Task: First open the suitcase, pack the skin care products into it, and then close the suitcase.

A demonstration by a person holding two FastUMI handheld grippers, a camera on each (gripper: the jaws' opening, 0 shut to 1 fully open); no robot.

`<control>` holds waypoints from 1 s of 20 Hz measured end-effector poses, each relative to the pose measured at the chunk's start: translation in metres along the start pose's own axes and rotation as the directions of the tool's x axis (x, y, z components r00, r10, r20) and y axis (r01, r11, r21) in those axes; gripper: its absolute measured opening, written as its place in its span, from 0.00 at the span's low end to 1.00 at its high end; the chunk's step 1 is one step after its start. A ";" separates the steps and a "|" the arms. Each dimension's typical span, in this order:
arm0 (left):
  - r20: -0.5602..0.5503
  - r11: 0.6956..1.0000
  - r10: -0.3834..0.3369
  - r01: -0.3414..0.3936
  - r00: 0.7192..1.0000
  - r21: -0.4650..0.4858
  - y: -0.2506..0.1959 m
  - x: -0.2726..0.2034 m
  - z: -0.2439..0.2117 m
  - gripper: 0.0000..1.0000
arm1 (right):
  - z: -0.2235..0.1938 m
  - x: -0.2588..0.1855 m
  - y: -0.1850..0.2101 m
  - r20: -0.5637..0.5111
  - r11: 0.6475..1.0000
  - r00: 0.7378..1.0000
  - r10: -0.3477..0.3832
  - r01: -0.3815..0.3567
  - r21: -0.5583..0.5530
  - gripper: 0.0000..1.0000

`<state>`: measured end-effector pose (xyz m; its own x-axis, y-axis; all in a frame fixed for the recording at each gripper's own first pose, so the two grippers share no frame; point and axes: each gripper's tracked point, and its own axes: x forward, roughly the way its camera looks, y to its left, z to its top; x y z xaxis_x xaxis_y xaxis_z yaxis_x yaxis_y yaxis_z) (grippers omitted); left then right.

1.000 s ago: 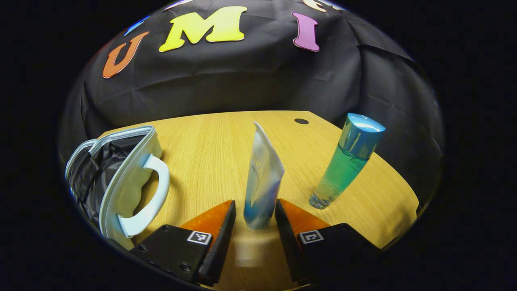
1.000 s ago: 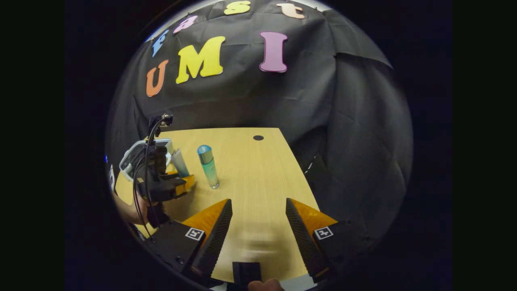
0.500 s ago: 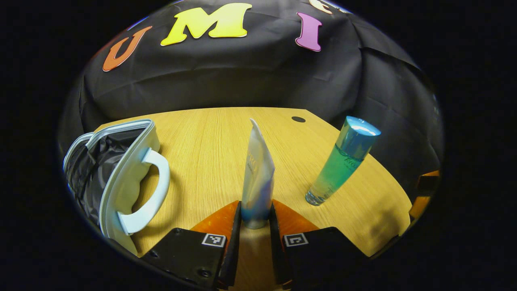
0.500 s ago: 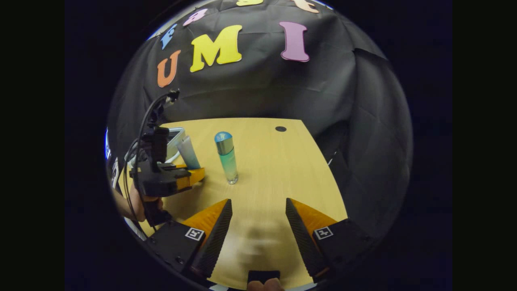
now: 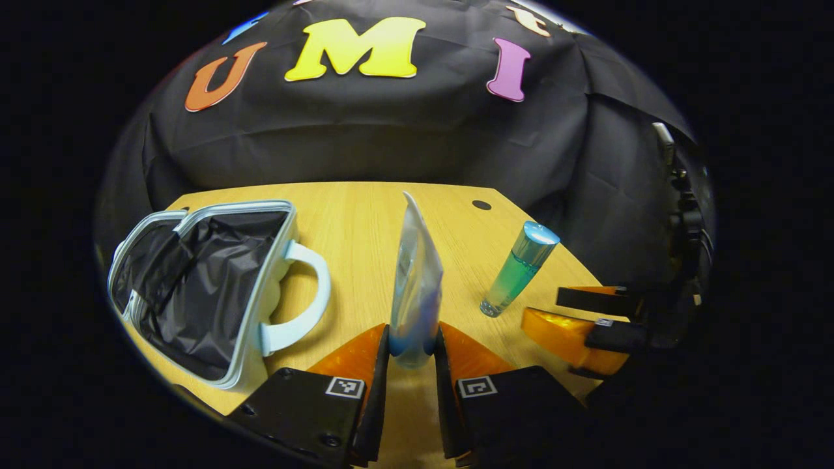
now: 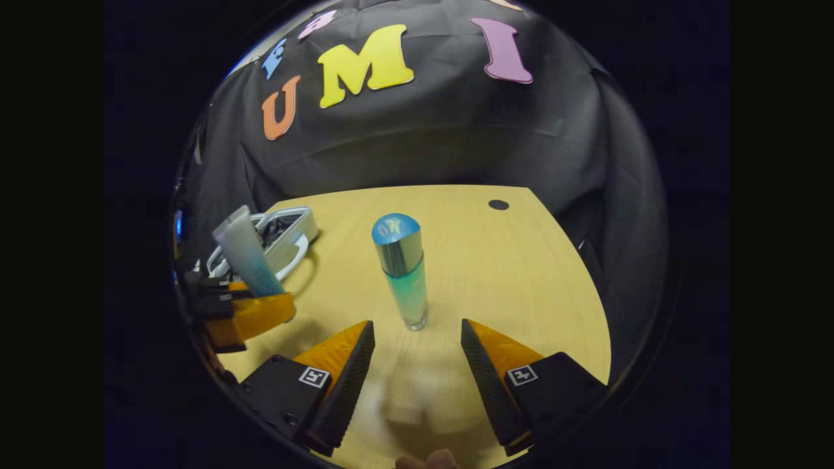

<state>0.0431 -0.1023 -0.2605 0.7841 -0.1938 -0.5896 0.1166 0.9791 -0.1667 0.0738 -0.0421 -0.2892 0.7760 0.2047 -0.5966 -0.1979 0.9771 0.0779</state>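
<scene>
My left gripper (image 5: 412,342) is shut on the base of a white and blue tube (image 5: 416,286), held upright and lifted off the wooden table (image 5: 365,221). The small light-blue suitcase (image 5: 208,286) lies open at the left, showing its black lining and its handle. A green bottle with a blue cap (image 5: 518,277) stands to the right of the tube. In the right gripper view that bottle (image 6: 402,273) stands just ahead of my open right gripper (image 6: 416,339). The left gripper (image 6: 251,312) with the tube (image 6: 246,257) is at the left there, in front of the suitcase (image 6: 287,238).
A dark round hole (image 6: 498,204) sits near the table's far right corner. The black cloth wall rises right behind the table's far edge. In the left gripper view the right gripper (image 5: 586,322) reaches in low at the right.
The left gripper closed on the tube and raised it, the suitcase's inside coming more into view. The right gripper moved forward and left, up to the green bottle.
</scene>
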 end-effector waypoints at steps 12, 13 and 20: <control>0.008 0.995 0.076 -0.076 0.997 -0.064 0.039 -0.045 0.011 0.38 | 0.009 0.054 0.009 -0.022 0.999 0.999 -0.050 0.050 0.014 0.61; 0.012 0.994 0.082 -0.081 0.997 -0.068 0.043 -0.048 0.012 0.38 | 0.009 0.056 0.004 -0.021 0.998 0.998 -0.067 0.068 0.017 0.58; 0.024 0.984 0.130 -0.126 0.991 -0.126 0.084 -0.066 0.022 0.37 | 0.011 0.057 0.005 -0.057 0.994 0.994 -0.091 0.094 0.056 0.33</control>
<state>0.0145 -0.0056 -0.2187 0.8070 -0.0637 -0.5870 -0.0606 0.9800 -0.1897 0.1235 -0.0251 -0.3145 0.7551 0.1117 -0.6461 -0.0900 0.9937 0.0665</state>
